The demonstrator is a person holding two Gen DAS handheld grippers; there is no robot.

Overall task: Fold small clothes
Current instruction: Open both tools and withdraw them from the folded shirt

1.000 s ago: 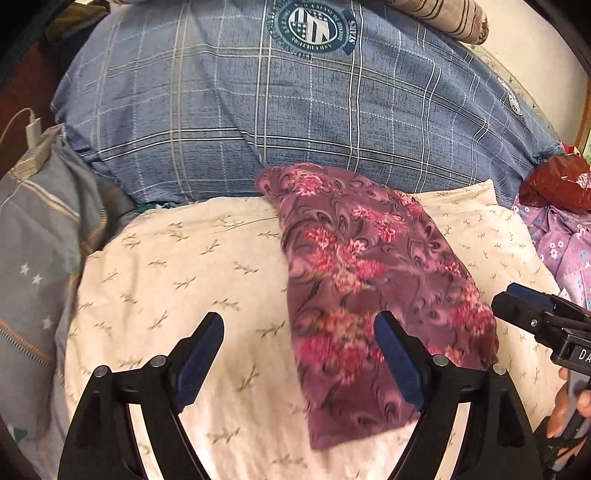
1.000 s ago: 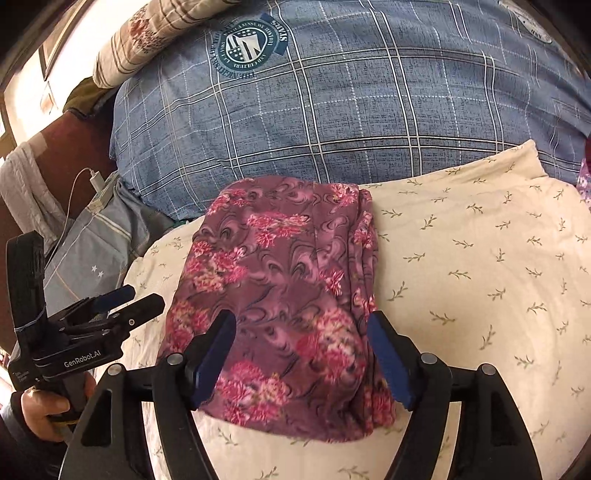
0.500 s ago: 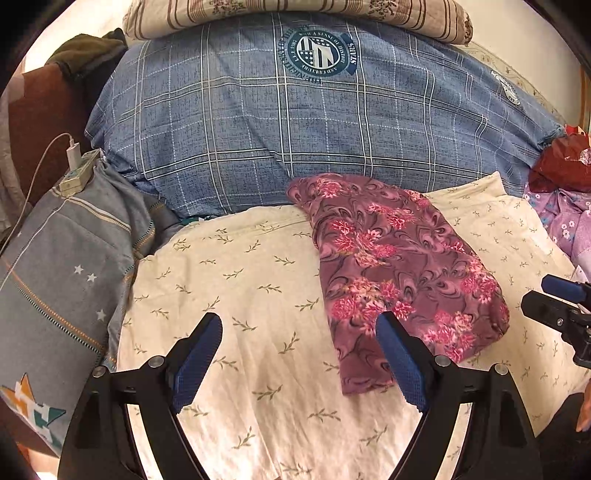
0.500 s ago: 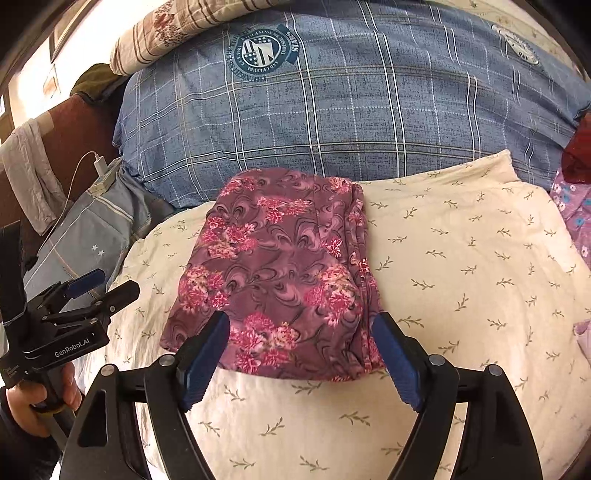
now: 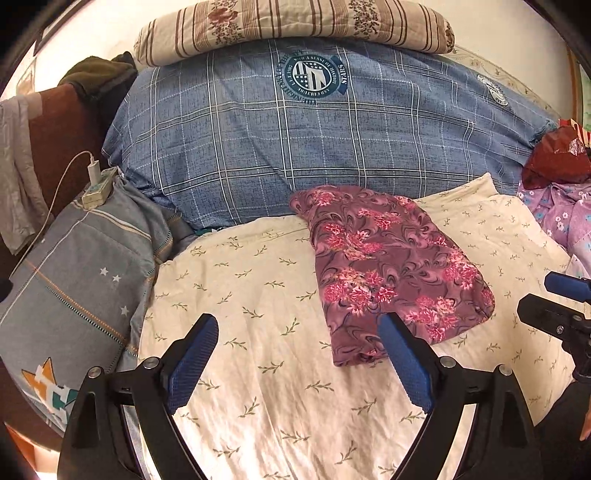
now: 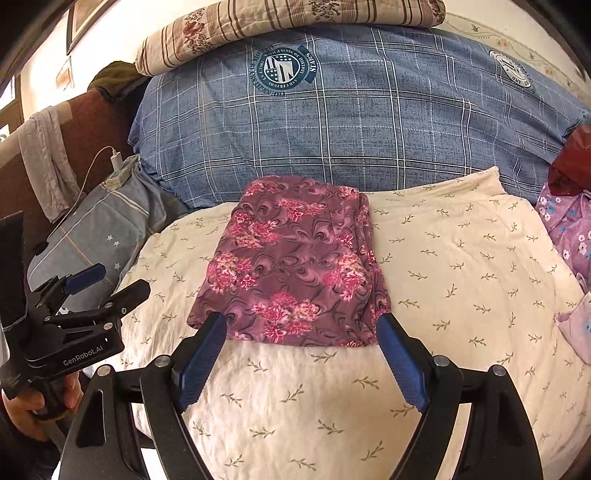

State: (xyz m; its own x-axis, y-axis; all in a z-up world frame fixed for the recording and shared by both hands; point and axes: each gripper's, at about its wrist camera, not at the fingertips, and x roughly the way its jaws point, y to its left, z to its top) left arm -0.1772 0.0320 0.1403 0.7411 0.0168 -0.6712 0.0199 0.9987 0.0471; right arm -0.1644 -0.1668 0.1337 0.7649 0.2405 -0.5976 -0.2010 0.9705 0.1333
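A folded purple floral garment point(image 5: 391, 273) lies flat on the cream leaf-print pillow point(image 5: 258, 295); it also shows in the right wrist view point(image 6: 291, 273). My left gripper point(image 5: 299, 362) is open and empty, held back from the garment's near left corner. It shows from the side in the right wrist view point(image 6: 107, 284). My right gripper point(image 6: 299, 358) is open and empty, just short of the garment's near edge. It shows at the right edge of the left wrist view point(image 5: 554, 299).
A big blue plaid pillow point(image 5: 314, 147) rises behind, with a striped quilt point(image 5: 295, 26) on top. A grey star-print pillow point(image 5: 81, 280) with a power strip point(image 5: 96, 188) lies left. Lilac floral clothes point(image 6: 569, 229) and a red bag point(image 5: 557, 158) lie right.
Both grippers have drawn back and up from the garment, which now lies folded and untouched on the cream pillow. More of the bed shows in both views.
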